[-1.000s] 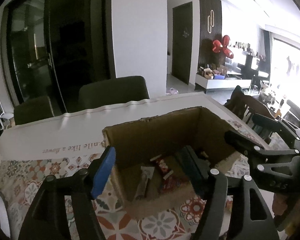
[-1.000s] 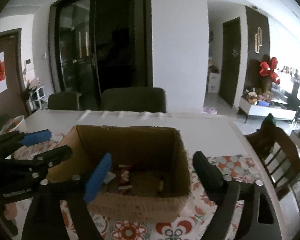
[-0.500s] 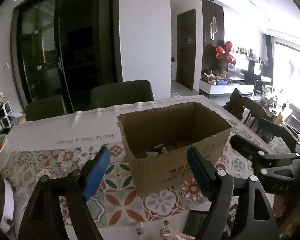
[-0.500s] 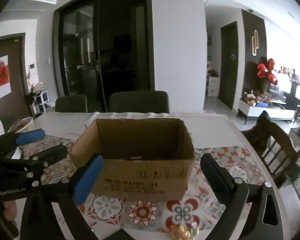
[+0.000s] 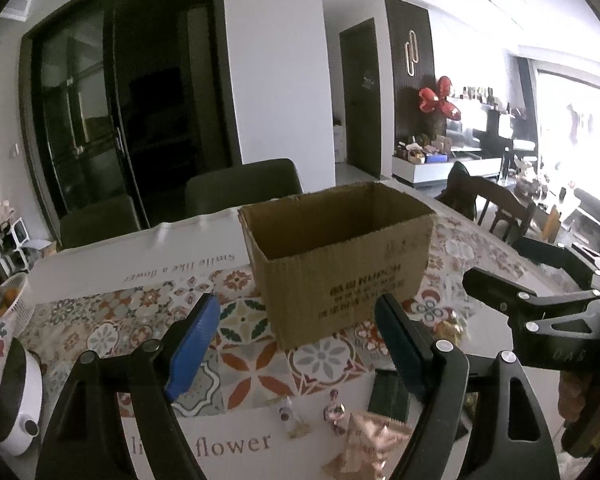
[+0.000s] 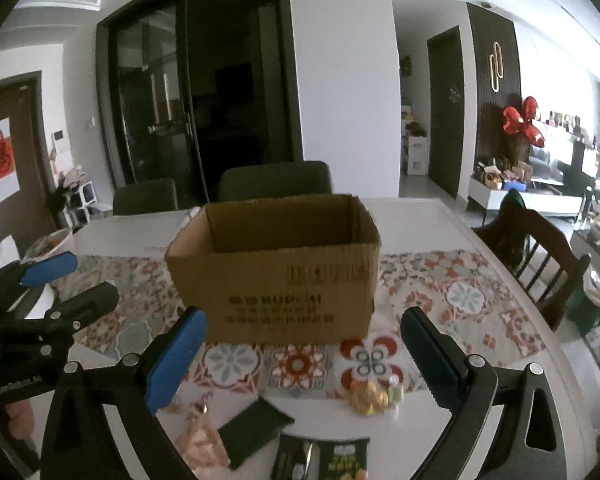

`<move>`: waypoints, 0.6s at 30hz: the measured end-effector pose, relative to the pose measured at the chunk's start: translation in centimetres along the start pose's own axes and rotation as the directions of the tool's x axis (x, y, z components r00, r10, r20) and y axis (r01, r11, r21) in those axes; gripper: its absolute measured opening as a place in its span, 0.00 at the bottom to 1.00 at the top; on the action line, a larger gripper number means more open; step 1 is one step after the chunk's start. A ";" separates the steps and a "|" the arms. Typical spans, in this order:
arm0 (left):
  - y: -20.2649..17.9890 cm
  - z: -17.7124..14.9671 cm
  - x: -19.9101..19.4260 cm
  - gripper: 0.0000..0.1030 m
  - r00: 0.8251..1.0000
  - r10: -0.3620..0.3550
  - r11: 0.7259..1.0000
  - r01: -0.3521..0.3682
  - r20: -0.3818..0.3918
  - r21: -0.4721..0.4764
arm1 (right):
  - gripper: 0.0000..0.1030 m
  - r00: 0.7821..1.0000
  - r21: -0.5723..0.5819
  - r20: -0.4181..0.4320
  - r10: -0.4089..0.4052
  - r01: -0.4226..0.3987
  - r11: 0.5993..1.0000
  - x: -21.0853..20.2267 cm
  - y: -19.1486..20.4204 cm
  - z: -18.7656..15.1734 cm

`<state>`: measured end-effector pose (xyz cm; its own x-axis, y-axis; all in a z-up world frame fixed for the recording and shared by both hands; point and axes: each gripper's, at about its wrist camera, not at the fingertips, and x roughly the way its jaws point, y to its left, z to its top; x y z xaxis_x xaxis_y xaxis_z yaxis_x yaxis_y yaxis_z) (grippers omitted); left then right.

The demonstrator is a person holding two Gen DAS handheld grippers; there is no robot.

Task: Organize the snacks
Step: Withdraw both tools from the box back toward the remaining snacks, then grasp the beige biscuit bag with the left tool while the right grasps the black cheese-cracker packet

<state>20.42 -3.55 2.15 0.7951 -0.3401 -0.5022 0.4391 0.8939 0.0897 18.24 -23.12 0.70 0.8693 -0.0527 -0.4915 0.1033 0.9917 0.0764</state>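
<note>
A: How are the two grippers sitting over the table?

B: The left gripper [image 5: 296, 344] is hovering low and level, pointing toward twelve o'clock at the cardboard box [image 5: 340, 256], with its jaws spread wide and nothing between them. The right gripper [image 6: 300, 348] is hovering the same way, also gaping and carrying nothing, aimed at the box's printed front.

A: Are they showing up in each other's views?

B: Yes. The right one is poking in at three o'clock of the left wrist view, and the left one at nine o'clock of the right wrist view, so they are sitting side by side.

A: Where is the box standing?

B: Upright and open-topped on the patterned tablecloth [image 6: 460, 300], at twelve o'clock from both grippers. Its inside is hidden from this low angle.

A: And the snacks?

B: They are lying on the near white strip of cloth, at six o'clock. A pinkish packet [image 6: 200, 444] is lying just beside a dark green packet [image 6: 256, 428], a yellow candy cluster [image 6: 370, 394] is sitting toward five o'clock, and a green-and-yellow pack [image 6: 342, 460] is lying at the bottom edge. None is touching either gripper.
</note>
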 end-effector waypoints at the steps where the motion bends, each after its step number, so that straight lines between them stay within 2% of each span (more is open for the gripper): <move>1: -0.1 -0.4 -0.2 0.77 1.000 -0.003 1.000 0.003 -0.001 0.008 | 0.96 1.000 0.000 -0.002 -0.001 0.001 1.000 -0.2 0.1 -0.3; 7: -1.0 -2.8 -1.3 0.77 1.000 -0.025 0.998 0.025 -0.003 0.059 | 0.96 0.999 -0.015 -0.044 -0.006 0.006 1.000 -1.2 0.7 -2.8; 18: -2.0 -6.8 -1.6 0.77 0.996 -0.046 0.992 0.055 -0.078 0.118 | 0.95 0.993 -0.024 -0.116 0.009 -0.011 1.000 -1.9 1.5 -6.7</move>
<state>15.43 -2.76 -3.12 0.7388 -0.3570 -0.5716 0.5284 0.8333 0.1625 13.47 -20.74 -4.06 0.8084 -0.0303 -0.5878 0.0815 0.9948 0.0609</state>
